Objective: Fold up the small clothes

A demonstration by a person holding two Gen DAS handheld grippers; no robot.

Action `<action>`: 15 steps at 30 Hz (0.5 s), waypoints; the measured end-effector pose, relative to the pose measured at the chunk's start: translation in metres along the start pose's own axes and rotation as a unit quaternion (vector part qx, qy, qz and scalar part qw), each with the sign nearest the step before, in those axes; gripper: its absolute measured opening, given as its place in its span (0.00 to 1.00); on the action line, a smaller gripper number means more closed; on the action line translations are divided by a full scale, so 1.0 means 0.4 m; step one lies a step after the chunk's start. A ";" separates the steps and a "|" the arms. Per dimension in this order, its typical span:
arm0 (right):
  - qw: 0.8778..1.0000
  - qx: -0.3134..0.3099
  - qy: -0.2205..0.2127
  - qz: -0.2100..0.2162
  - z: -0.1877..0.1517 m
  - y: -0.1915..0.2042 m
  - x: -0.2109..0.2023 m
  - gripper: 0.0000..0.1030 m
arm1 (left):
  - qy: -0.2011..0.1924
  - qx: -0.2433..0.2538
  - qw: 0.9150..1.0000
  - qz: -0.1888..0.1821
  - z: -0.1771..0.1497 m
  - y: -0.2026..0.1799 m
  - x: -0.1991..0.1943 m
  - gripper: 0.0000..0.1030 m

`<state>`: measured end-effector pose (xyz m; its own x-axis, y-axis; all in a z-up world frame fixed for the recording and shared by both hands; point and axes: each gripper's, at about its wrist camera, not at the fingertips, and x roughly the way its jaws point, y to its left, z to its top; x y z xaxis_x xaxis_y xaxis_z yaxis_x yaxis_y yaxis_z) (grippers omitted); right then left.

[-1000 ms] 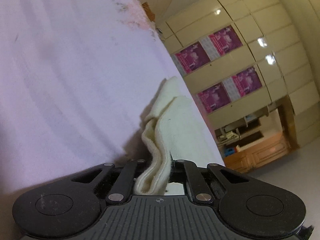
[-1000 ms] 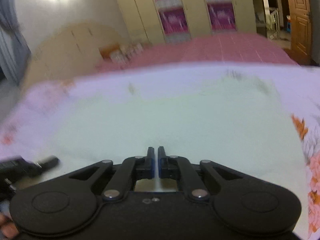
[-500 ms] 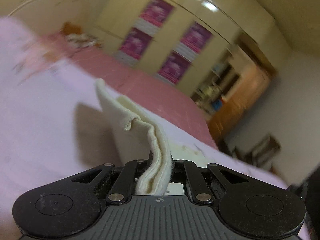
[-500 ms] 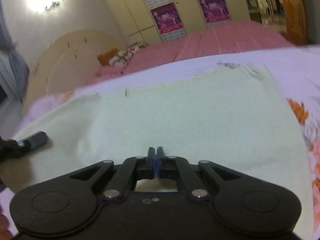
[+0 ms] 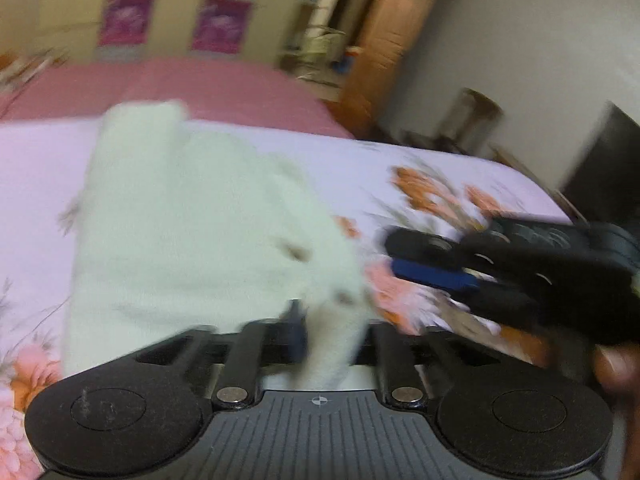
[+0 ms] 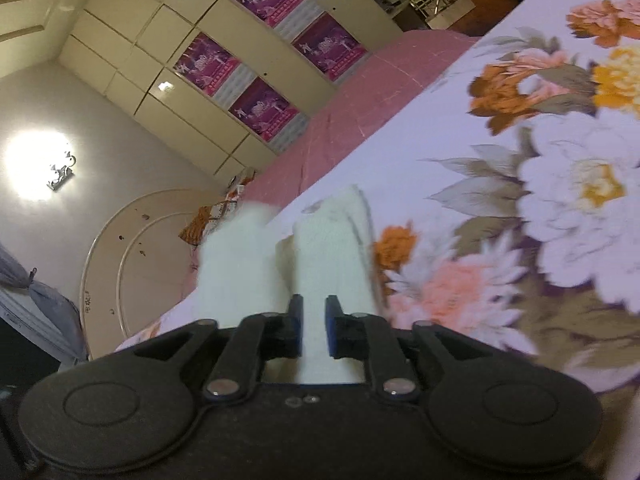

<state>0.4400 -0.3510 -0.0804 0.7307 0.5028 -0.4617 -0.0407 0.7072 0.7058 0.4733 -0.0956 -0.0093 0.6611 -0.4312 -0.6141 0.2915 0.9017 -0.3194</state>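
Cream knit garment (image 5: pixel 192 232) lies partly folded on the floral bedsheet (image 5: pixel 436 168), left gripper (image 5: pixel 326 328) clamped on its near edge (view blurred), right gripper (image 6: pixel 313 330) pinching another fold of it, pink bedspread (image 6: pixel 360 108) behind.

- The right gripper (image 6: pixel 313 330) fills the near edge of the view, its two blue-padded fingers (image 6: pixel 295 330) closed on a strip of cream knit garment (image 6: pixel 320 264).
- The garment runs away from the fingers in two bunched folds, the left fold blurred.
- It lies over a floral bedsheet (image 6: pixel 520 184), pale lilac with orange, peach and white flowers, spreading to the right.
- A plain pink cover (image 6: pixel 360 112) lies farther off.
- A curved headboard (image 6: pixel 132 256) stands far left.
- Cream wardrobes (image 6: pixel 192 32) with purple posters (image 6: pixel 264 112) line the far wall.
- A bright wall lamp (image 6: pixel 40 164) glows at left.
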 end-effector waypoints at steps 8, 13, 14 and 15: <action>0.999 -0.011 0.028 0.030 -0.014 0.023 0.041 0.32 | -0.082 -0.136 0.985 0.067 0.068 0.307 -0.181 0.49; 0.997 -0.040 0.056 0.030 -0.025 0.060 0.115 0.44 | -0.041 -0.139 0.983 0.113 0.062 0.379 -0.147 0.48; 0.997 -0.048 0.058 0.024 -0.025 0.067 0.128 0.44 | -0.036 -0.140 0.983 0.115 0.050 0.381 -0.144 0.48; 0.996 -0.056 0.059 0.019 -0.025 0.072 0.138 0.44 | -0.024 -0.139 0.982 0.124 0.049 0.381 -0.131 0.48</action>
<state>0.4723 -0.2977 -0.0908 0.6417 0.5809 -0.5008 -0.1471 0.7341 0.6630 0.4965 0.0652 -0.0116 0.7217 -0.1908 -0.6654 -0.0791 0.9322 -0.3531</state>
